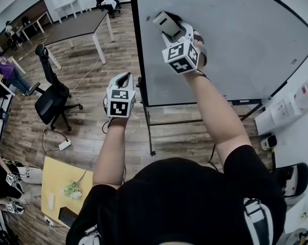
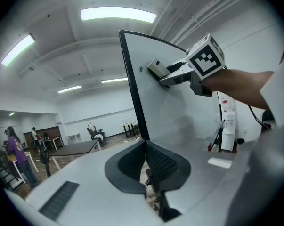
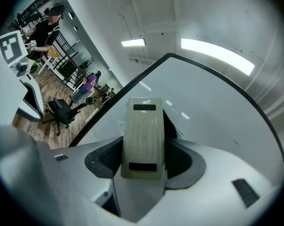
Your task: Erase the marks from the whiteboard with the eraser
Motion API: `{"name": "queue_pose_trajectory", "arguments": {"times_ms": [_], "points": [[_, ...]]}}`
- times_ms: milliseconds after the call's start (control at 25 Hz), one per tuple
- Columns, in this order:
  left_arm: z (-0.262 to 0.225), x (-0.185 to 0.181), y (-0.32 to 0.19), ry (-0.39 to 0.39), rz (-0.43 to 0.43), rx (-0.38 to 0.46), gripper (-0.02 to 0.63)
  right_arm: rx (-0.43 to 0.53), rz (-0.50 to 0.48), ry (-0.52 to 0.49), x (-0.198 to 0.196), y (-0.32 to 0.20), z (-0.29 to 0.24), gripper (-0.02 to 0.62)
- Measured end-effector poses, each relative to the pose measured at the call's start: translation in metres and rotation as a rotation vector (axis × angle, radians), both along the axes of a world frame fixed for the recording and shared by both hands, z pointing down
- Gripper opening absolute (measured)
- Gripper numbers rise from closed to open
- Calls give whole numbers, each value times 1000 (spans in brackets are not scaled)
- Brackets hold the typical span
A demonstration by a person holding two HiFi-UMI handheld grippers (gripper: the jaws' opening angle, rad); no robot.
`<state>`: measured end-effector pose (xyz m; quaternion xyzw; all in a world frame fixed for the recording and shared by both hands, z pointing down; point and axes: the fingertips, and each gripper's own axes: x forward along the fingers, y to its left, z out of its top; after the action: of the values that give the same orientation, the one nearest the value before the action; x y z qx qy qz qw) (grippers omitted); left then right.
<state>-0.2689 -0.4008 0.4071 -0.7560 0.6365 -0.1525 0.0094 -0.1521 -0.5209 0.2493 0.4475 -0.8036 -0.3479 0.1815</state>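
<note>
- The eraser (image 3: 142, 138) is a pale, oblong block, clamped by its long sides between the jaws of the right gripper (image 3: 142, 166).
- Its long axis runs straight out along the gripper's own line, and its far end points away from the hand.
- In the head view the eraser (image 1: 166, 23) points up and to the left. It lies near the whiteboard's (image 1: 235, 45) left edge, in the upper part of the board.
- In the left gripper view the eraser (image 2: 156, 69) lies flat on the whiteboard (image 2: 179, 121). Its pale back faces outward, and a dark layer shows along one side.
- The right gripper (image 1: 173, 33) reaches up to the board on a raised arm, with its marker cube behind the eraser.
- The left gripper (image 1: 124, 80) is lower, just beside the board's black left frame, and it holds nothing.
- In its own view the left gripper's (image 2: 146, 166) jaws are brought together, pads meeting at the tips, and the board's edge rises just ahead of them.
- The whiteboard stands on a dark metal stand (image 1: 149, 131) over a wooden floor (image 1: 87, 131).
- To the left are a black office chair (image 1: 51, 98) and a long dark table (image 1: 79, 27).
</note>
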Motion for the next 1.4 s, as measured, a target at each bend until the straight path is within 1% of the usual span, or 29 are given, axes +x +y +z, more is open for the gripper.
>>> {"name": "queue_pose_trajectory", "arguments": {"times_ms": [280,480,1000,1400], "points": [[0,0,0,-2,-2,0,11,5,16,19,3,-2,-2,250],[0,1,-4,-2,1,-3,11,17,36,12,11,-7,-11,250],[-1,35,-15,-21,54,-6,11,23,98,-27,60,-22,-38,250],[-3,47,-21,-26,71,4,11,22,136,-59,94,-30,-49,250]]}}
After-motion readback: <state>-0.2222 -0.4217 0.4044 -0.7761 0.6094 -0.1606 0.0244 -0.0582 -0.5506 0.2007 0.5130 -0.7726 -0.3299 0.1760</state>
